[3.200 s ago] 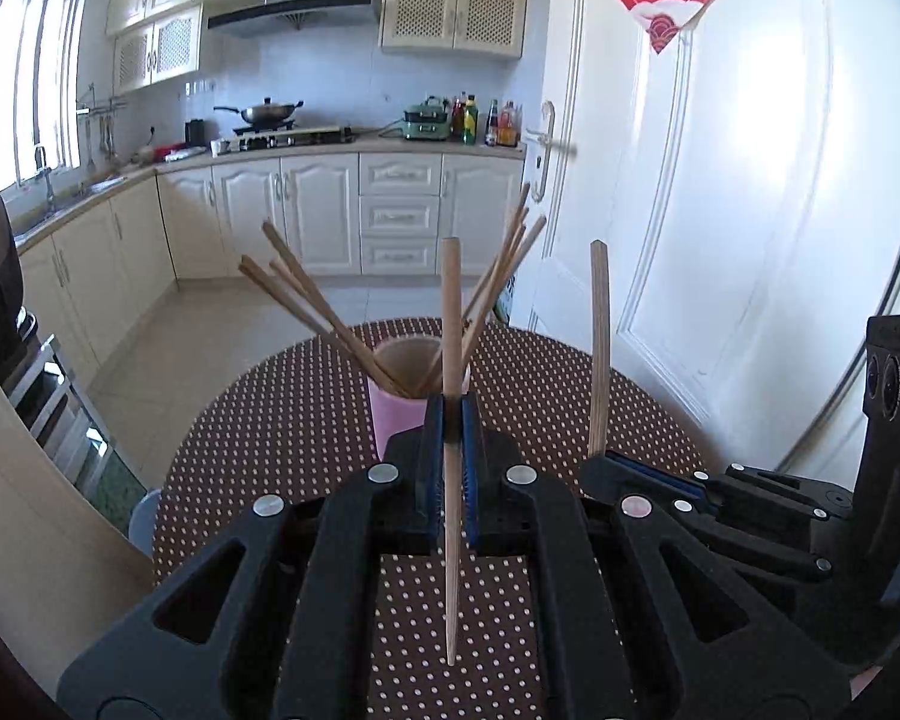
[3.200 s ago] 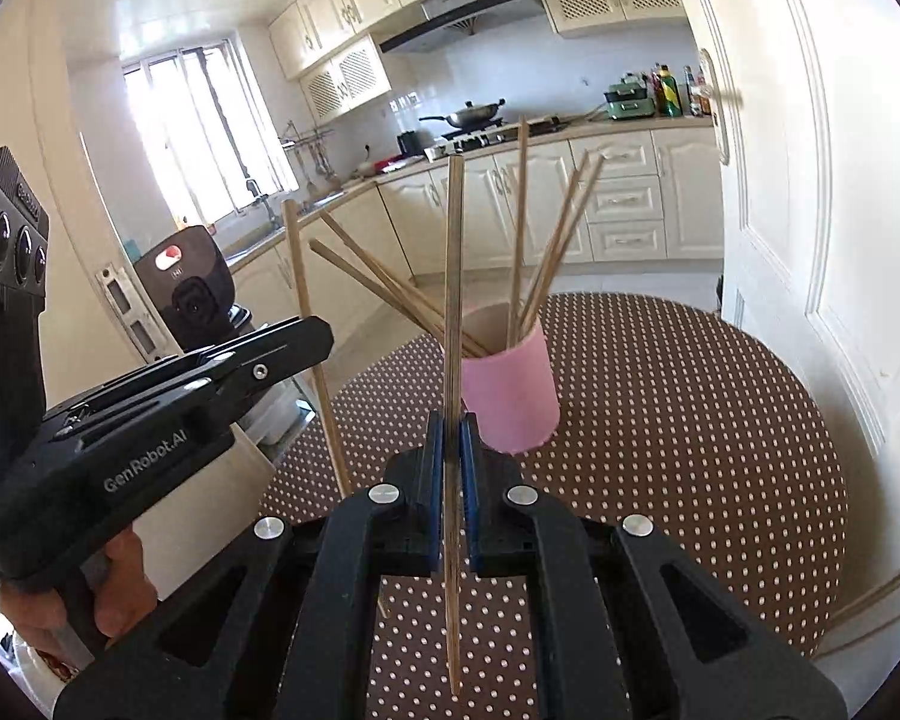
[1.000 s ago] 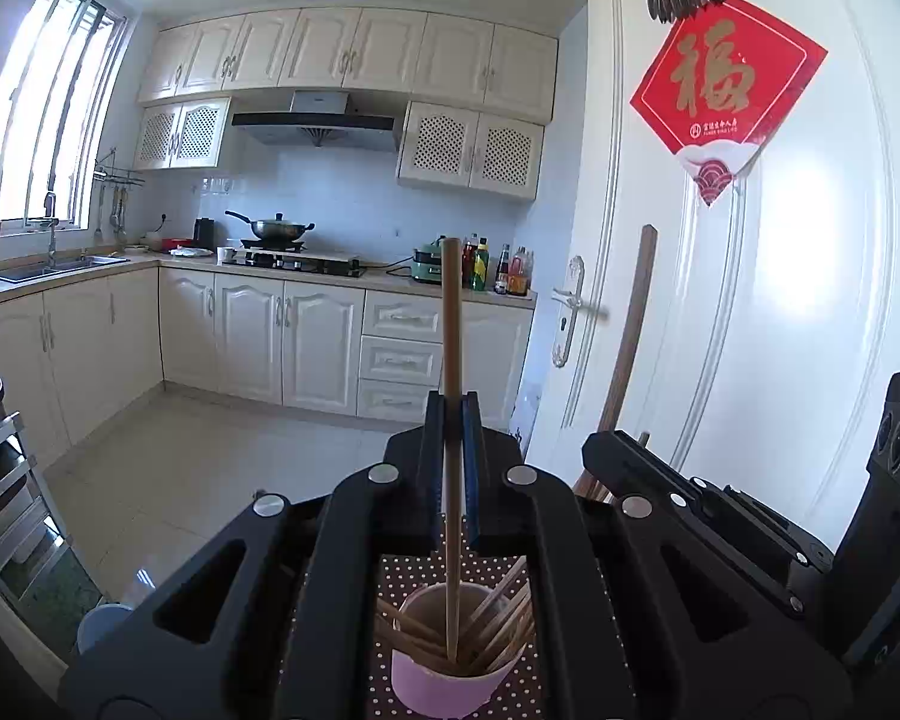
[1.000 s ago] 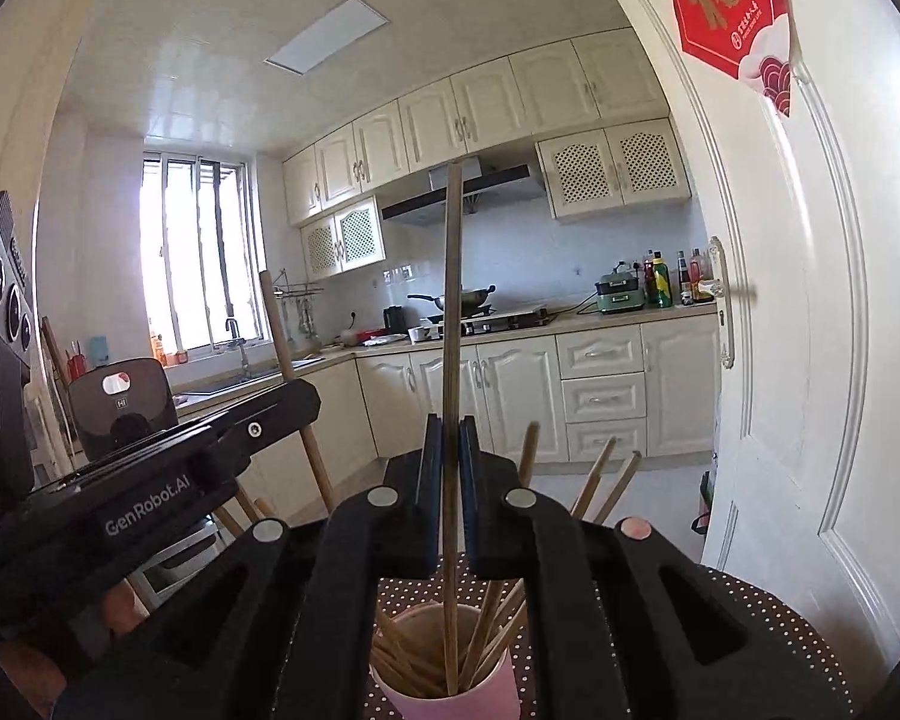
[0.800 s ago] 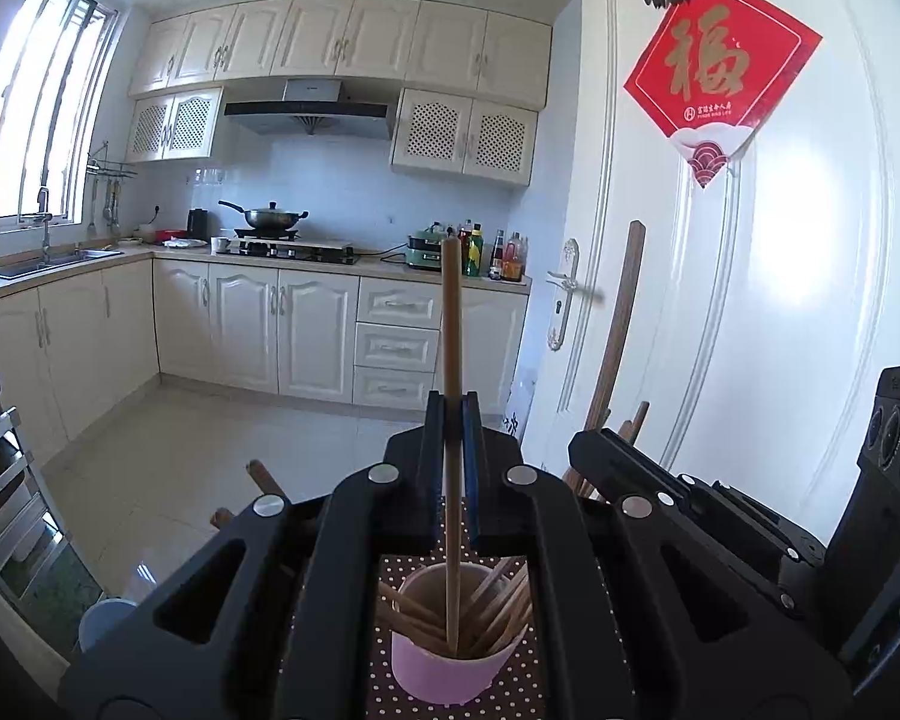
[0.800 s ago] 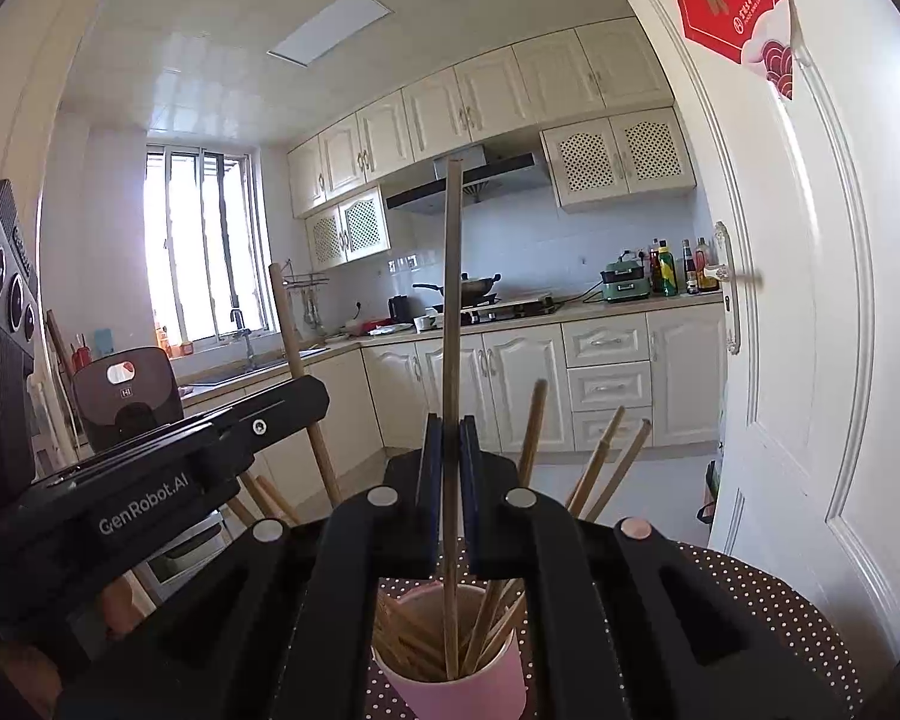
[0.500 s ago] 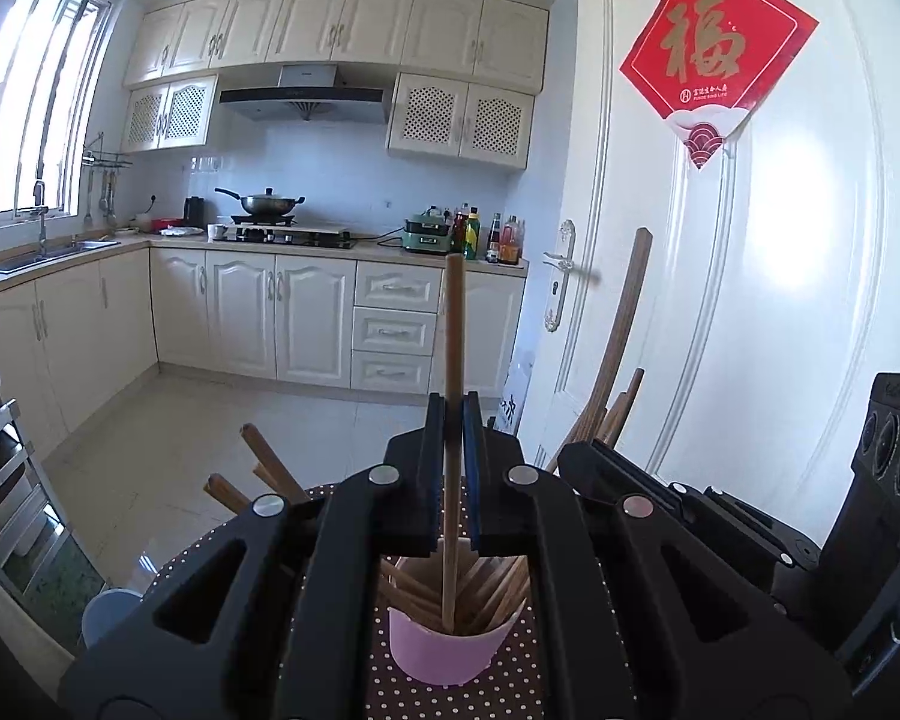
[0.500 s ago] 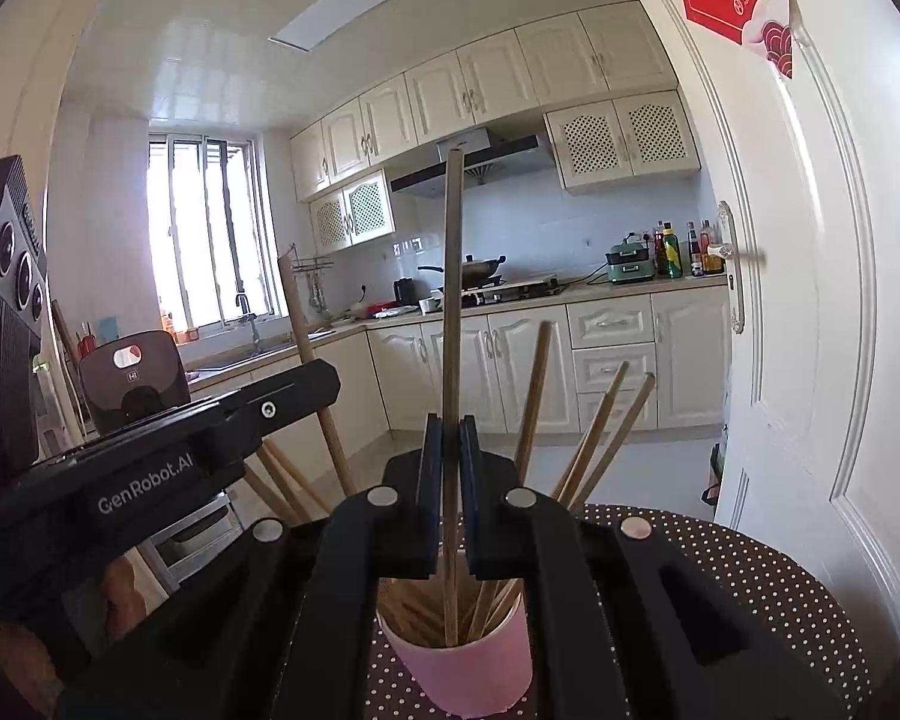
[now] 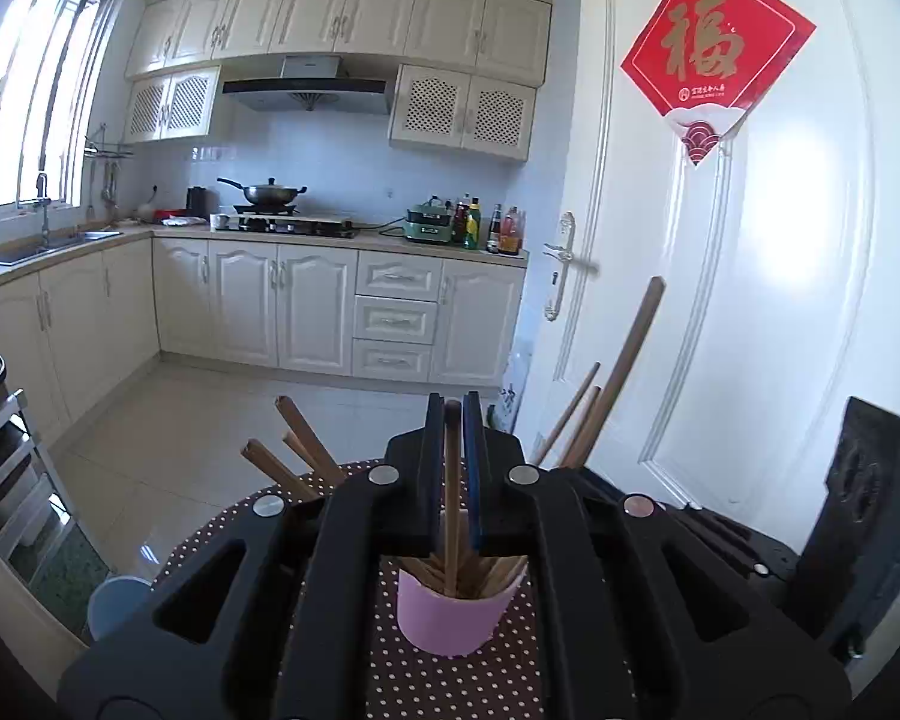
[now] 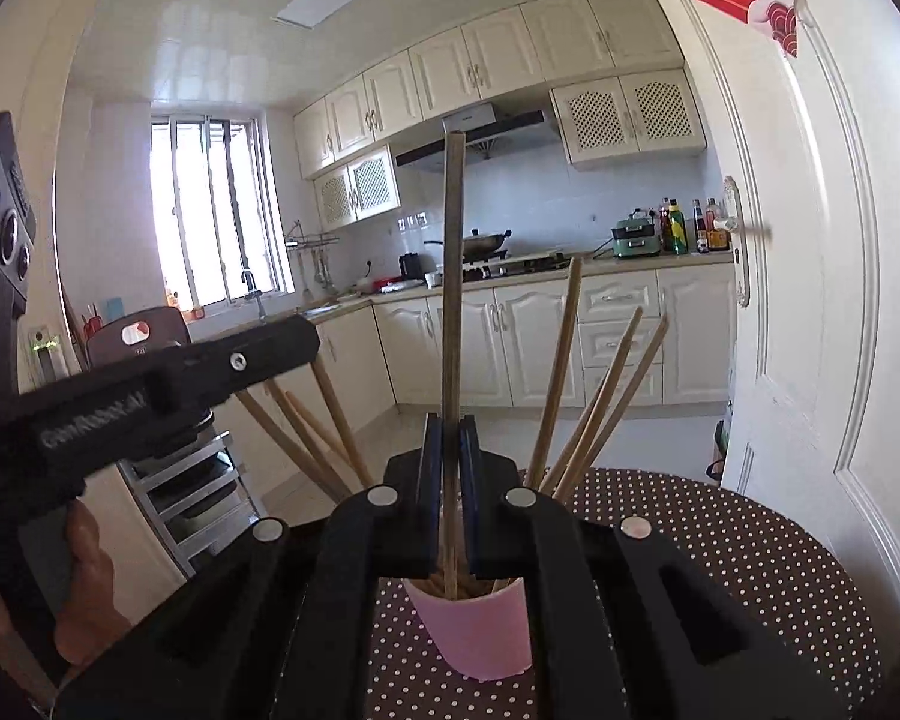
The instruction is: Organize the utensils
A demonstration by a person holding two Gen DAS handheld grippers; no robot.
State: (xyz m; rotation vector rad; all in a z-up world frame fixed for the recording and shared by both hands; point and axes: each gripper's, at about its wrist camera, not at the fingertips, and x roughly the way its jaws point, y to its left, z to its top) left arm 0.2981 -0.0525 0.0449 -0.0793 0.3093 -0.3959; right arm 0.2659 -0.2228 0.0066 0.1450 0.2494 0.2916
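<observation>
A pink cup (image 9: 455, 617) holding several wooden chopsticks stands on the brown dotted round table (image 9: 450, 684); it also shows in the right wrist view (image 10: 480, 630). My left gripper (image 9: 453, 414) has slack jaws around a chopstick (image 9: 450, 516) that has slid down, its top level with the fingertips and its tip in the cup. My right gripper (image 10: 450, 426) is shut on a long upright chopstick (image 10: 452, 276) whose lower end reaches into the cup. Each gripper stands just above the cup, side by side.
A white door (image 9: 750, 300) with a red paper sign (image 9: 714, 54) is close on the right. Kitchen cabinets (image 9: 306, 312) and a stove line the far wall. A blue bin (image 9: 114, 600) stands on the floor left of the table. A metal rack (image 10: 192, 492) stands at left.
Both grippers came down over the cup. The left chopstick has slid down through the jaws into the cup; the right chopstick's tip has gone deeper into the cup.
</observation>
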